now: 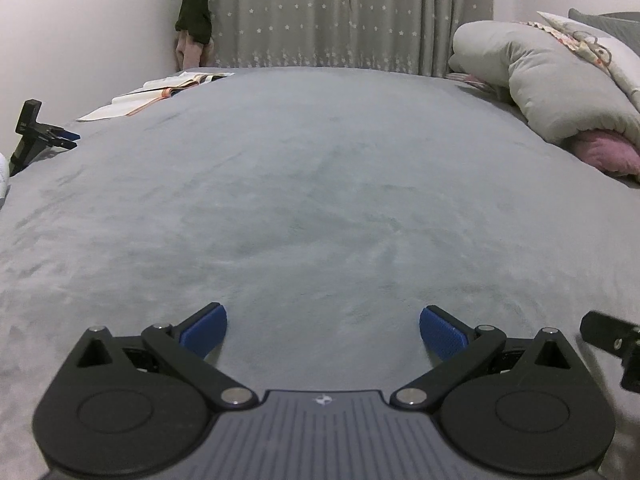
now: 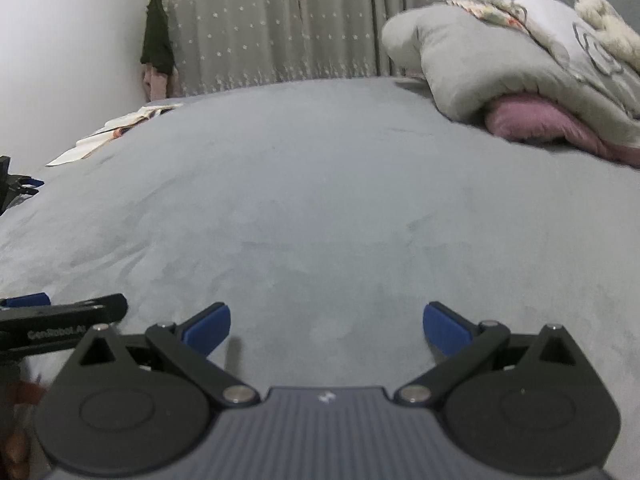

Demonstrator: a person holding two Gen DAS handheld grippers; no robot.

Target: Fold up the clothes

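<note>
- Grey plush bedspread point(image 1: 320, 184) fills both wrist views; nap brushed in patches, nothing lying on the middle stretch.
- left gripper point(image 1: 323, 334): blue-padded fingers point(image 1: 205, 330) spread wide, nothing between them, low over the bedspread near its close edge.
- right gripper point(image 2: 326, 330): same, blue pads point(image 2: 447, 330) wide apart, holding nothing, low over the cover.
- Both grippers sit side by side: the right one's black linkage shows at the right edge of the left view, the left one's black body with white lettering at the left edge of the right view.
- Clothes to fold: no loose garment visible on the bedspread in front of either gripper. Only candidates are at the far right: a pink fabric item point(image 2: 532, 120) tucked under a bundled grey quilt point(image 2: 460, 72). Cannot tell whether it's a garment or bedding.
- Printed light cloth point(image 1: 580, 40) on top of the quilt, pattern too blurred to read.
- Open book point(image 1: 160, 94) lying flat at the far left edge of the bed.
- Black stand with clamp point(image 1: 30, 136) beside the bed on the left.
- Dark garment point(image 1: 195, 4) hanging in the far corner, pinkish cloth below it.
- Grey curtain with small stars point(image 1: 348, 12) behind the bed, white walls either side.
</note>
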